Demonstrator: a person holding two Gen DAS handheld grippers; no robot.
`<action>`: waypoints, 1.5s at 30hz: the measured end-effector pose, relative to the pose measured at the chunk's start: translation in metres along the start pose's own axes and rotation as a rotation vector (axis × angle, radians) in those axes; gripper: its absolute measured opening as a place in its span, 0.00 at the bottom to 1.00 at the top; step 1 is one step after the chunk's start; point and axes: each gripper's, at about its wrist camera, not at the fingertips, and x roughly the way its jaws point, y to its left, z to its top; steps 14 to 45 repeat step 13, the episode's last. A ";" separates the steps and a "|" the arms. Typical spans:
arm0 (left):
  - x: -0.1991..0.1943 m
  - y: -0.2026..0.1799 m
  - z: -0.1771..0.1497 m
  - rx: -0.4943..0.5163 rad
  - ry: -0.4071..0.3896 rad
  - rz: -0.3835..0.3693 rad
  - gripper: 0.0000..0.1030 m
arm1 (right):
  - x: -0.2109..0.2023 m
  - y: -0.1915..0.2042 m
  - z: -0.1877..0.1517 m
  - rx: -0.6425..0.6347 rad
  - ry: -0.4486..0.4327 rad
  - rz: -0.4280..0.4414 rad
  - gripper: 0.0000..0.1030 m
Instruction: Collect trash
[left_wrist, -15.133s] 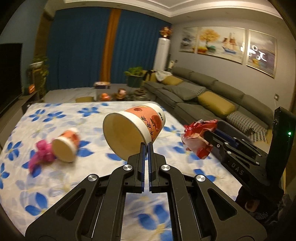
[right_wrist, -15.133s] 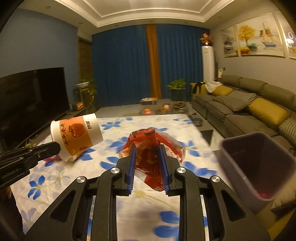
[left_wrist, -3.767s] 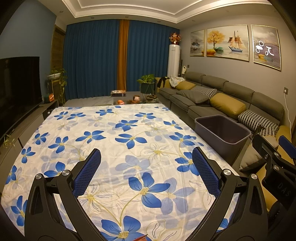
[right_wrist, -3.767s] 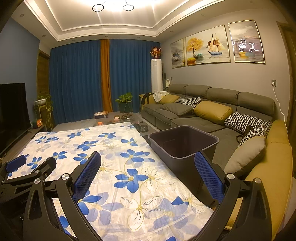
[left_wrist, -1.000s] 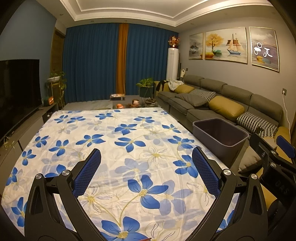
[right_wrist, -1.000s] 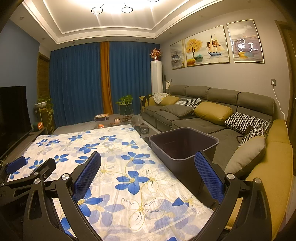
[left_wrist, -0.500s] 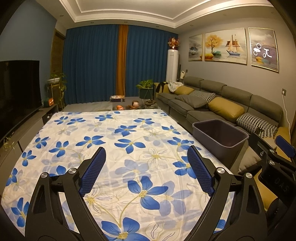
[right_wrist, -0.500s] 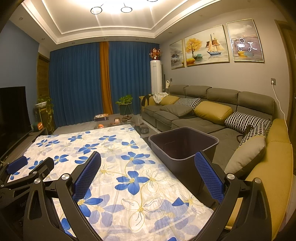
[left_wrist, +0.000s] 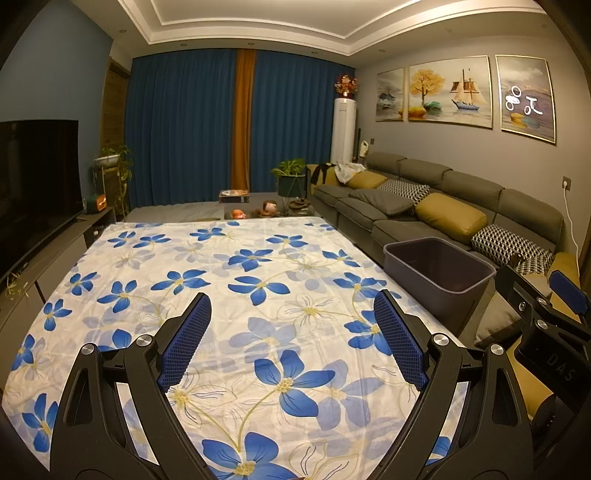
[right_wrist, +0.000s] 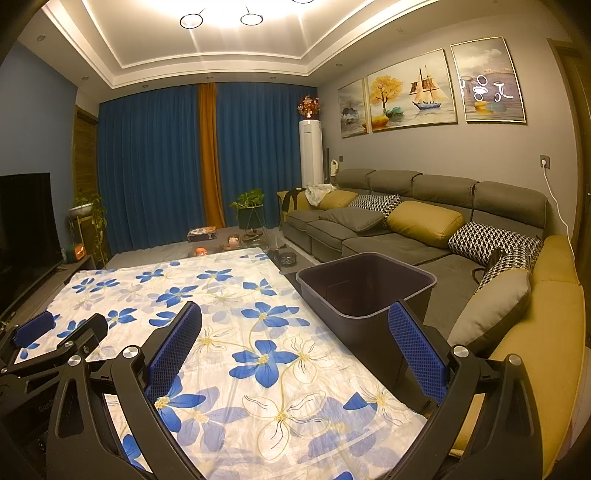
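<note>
Both the left gripper (left_wrist: 291, 343) and right gripper (right_wrist: 295, 350) stood spread wide and empty, blue honeycomb-textured pads (right_wrist: 417, 352) on black frames, above the bench's (left_wrist: 258, 258) white, blue-flowered cloth. One rectangular dark plastic bin (right_wrist: 365, 291) sat at two o'clock, beside the grey sofa (right_wrist: 424, 221).

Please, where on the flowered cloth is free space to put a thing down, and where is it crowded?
The flowered cloth lies bare from its far edge down to the open left claw, and across to the side beside the bin. Tight spots: the near right corner, where the open right claw hangs beside the bin, and the coffee table beyond the far edge.
</note>
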 end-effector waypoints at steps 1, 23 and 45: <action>0.000 0.000 0.000 0.000 0.000 0.001 0.86 | 0.000 -0.001 0.000 0.000 0.000 0.000 0.95; -0.001 0.001 -0.002 -0.008 0.006 0.008 0.92 | -0.001 -0.001 -0.002 0.010 -0.003 -0.002 0.95; -0.001 0.001 -0.002 -0.008 0.006 0.008 0.92 | -0.001 -0.001 -0.002 0.010 -0.003 -0.002 0.95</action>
